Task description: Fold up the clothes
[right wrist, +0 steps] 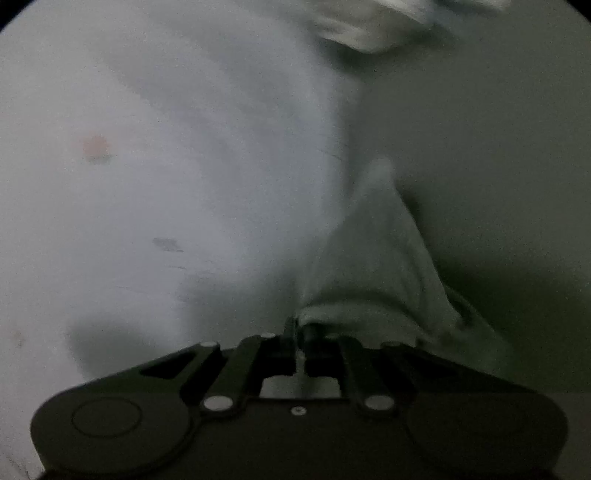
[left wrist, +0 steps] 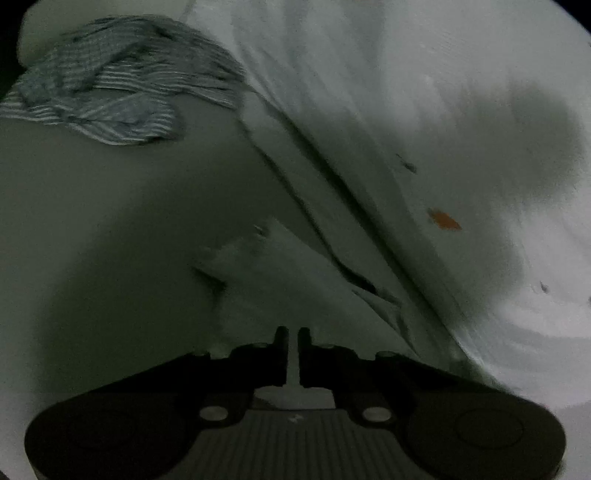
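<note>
A pale garment (left wrist: 258,266) rises in long creases from my left gripper (left wrist: 293,332), whose fingers stand nearly together with a thin strip of the cloth pinched between them. In the right wrist view the same pale garment (right wrist: 376,258) bunches into a peaked fold at my right gripper (right wrist: 297,325), which is shut on its edge. Both views are dim and blurred. How far the garment spreads beyond the folds is hard to tell.
A grey-and-white striped garment (left wrist: 110,81) lies crumpled at the far left. The white table top (left wrist: 461,74) carries an orange mark (left wrist: 443,219), and a reddish mark (right wrist: 96,146) shows in the right wrist view. More crumpled cloth (right wrist: 373,26) lies at the top edge.
</note>
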A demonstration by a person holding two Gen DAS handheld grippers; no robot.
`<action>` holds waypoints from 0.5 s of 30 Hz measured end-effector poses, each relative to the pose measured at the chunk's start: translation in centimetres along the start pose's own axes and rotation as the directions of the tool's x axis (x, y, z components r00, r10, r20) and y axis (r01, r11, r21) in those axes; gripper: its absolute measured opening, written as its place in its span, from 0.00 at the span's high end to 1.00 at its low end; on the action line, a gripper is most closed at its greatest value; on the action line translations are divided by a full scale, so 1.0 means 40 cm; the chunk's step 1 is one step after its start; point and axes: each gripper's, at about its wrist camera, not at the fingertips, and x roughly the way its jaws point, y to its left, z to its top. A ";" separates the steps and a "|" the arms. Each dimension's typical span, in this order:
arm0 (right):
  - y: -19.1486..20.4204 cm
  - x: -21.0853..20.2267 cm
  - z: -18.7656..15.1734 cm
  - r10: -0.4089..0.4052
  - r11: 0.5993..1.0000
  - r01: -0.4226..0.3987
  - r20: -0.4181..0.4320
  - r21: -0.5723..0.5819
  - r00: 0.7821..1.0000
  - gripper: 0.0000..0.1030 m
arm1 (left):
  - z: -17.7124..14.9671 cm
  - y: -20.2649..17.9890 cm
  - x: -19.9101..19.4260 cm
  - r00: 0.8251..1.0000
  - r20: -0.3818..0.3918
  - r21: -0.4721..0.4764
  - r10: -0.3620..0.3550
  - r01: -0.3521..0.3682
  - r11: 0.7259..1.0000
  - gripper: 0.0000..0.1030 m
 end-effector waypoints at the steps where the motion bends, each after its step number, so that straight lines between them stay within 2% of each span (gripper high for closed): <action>1: -0.036 -0.001 -0.008 -0.037 0.998 0.038 -0.026 0.042 0.999 0.89 | -0.010 -0.021 0.002 1.000 -0.007 0.021 -0.007 0.008 1.000 0.85; 3: -0.094 -0.014 -0.015 -0.085 0.992 0.091 -0.069 0.088 0.994 0.79 | -0.041 -0.073 0.005 1.000 -0.026 0.099 -0.012 0.014 0.995 0.76; 5: -0.097 -0.037 -0.002 -0.093 0.994 0.098 -0.072 0.058 0.993 0.63 | -0.081 -0.119 0.015 0.998 -0.054 0.169 -0.011 0.020 0.985 0.70; 6: -0.094 -0.049 0.007 -0.095 0.995 0.097 -0.068 0.031 0.993 0.63 | -0.104 -0.139 0.021 0.997 -0.070 0.199 -0.010 0.024 0.980 0.65; 9: -0.076 -0.089 0.043 -0.107 0.991 0.104 -0.033 -0.088 0.994 0.56 | -0.175 -0.187 0.064 0.989 -0.146 0.250 -0.014 0.050 0.967 0.63; 12: -0.070 -0.108 0.067 -0.133 0.971 0.125 -0.024 -0.202 0.991 0.56 | -0.243 -0.244 0.124 0.974 -0.225 0.304 -0.029 0.098 0.948 0.60; 15: -0.089 -0.102 0.095 -0.145 0.964 0.131 -0.042 -0.230 0.989 0.56 | -0.291 -0.305 0.188 0.953 -0.301 0.352 -0.041 0.151 0.924 0.60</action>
